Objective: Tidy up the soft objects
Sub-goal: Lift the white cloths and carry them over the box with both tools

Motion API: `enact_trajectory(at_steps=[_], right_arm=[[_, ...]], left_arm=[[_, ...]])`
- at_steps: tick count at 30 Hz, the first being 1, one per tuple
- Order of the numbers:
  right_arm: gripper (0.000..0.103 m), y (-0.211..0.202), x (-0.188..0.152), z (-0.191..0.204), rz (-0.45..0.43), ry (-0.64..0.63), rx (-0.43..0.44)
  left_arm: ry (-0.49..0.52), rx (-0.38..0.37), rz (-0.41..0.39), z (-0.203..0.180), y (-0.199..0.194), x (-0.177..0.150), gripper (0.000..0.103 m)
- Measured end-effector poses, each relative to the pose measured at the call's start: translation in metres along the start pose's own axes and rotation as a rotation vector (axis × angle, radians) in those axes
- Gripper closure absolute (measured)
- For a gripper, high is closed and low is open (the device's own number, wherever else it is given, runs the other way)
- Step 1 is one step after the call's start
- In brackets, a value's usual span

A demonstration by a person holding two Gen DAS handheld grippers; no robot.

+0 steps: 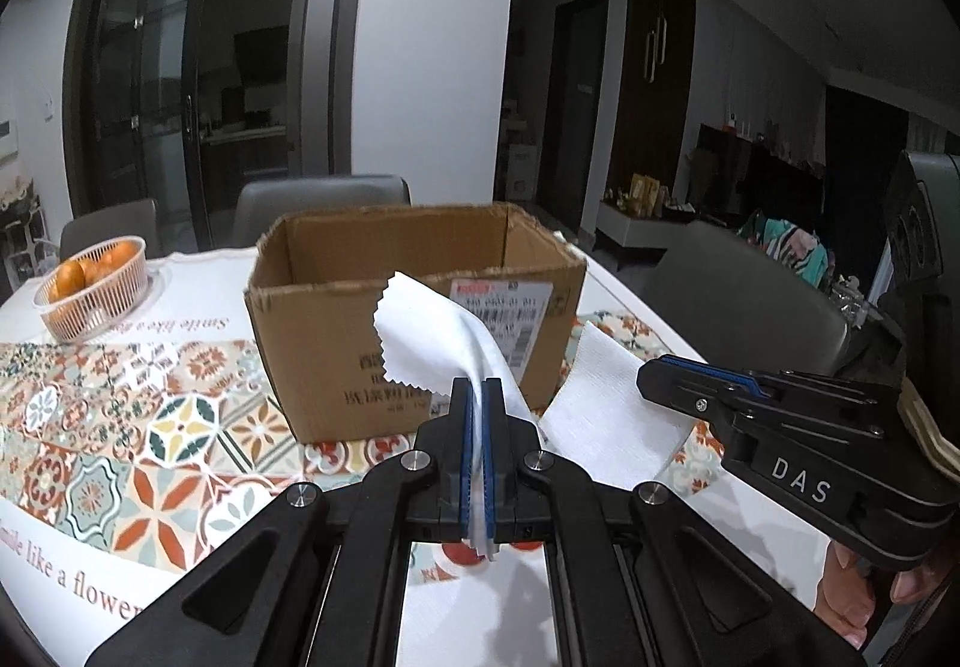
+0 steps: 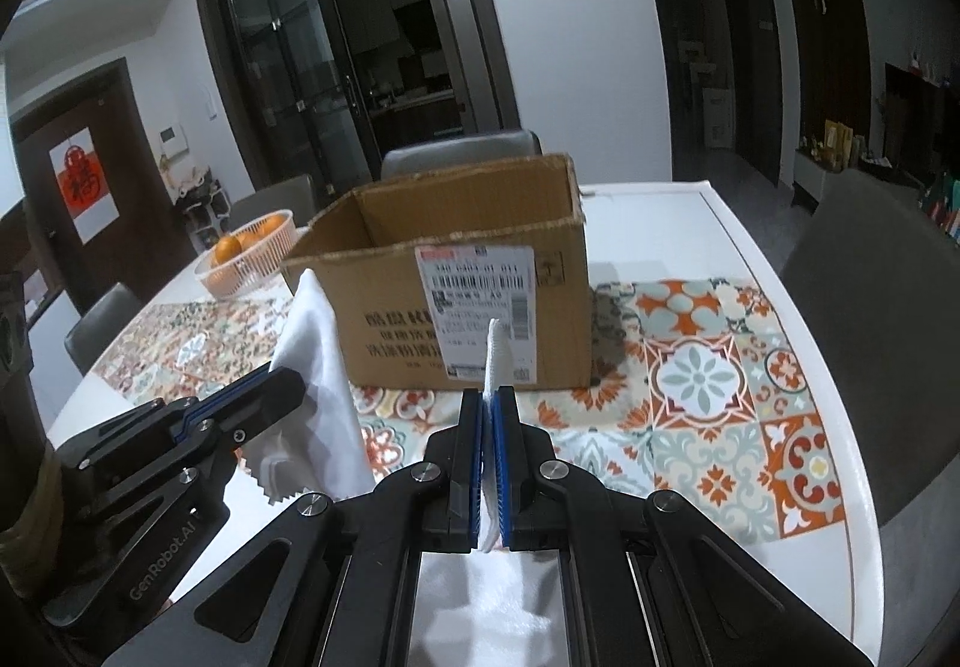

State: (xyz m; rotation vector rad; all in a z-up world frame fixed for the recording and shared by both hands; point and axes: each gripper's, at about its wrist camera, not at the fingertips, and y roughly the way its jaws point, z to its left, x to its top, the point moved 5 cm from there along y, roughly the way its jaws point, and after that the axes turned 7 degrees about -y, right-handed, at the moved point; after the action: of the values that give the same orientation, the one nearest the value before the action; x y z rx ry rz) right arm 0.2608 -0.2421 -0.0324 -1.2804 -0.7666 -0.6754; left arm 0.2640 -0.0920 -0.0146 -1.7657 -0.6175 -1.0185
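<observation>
Gripping white cloth (image 1: 432,331), 2 tongs (both clamped)

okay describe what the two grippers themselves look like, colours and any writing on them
Both are matte black with angular linkage arms, silver pivot bolts and blue ribbed pads on flat parallel fingers. The left gripper shows "GenRobot.AI" along its side in the right wrist view. The right gripper carries white "DAS" lettering. No cables visible.
</observation>
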Motion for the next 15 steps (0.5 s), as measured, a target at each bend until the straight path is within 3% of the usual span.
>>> enact_trajectory(at_steps=[15], right_arm=[[0.098,-0.011,0.053,0.011,-0.124,-0.029,-0.007]], left_arm=[[0.015,0.015,-0.114,0.011,-0.011,0.050,0.098]])
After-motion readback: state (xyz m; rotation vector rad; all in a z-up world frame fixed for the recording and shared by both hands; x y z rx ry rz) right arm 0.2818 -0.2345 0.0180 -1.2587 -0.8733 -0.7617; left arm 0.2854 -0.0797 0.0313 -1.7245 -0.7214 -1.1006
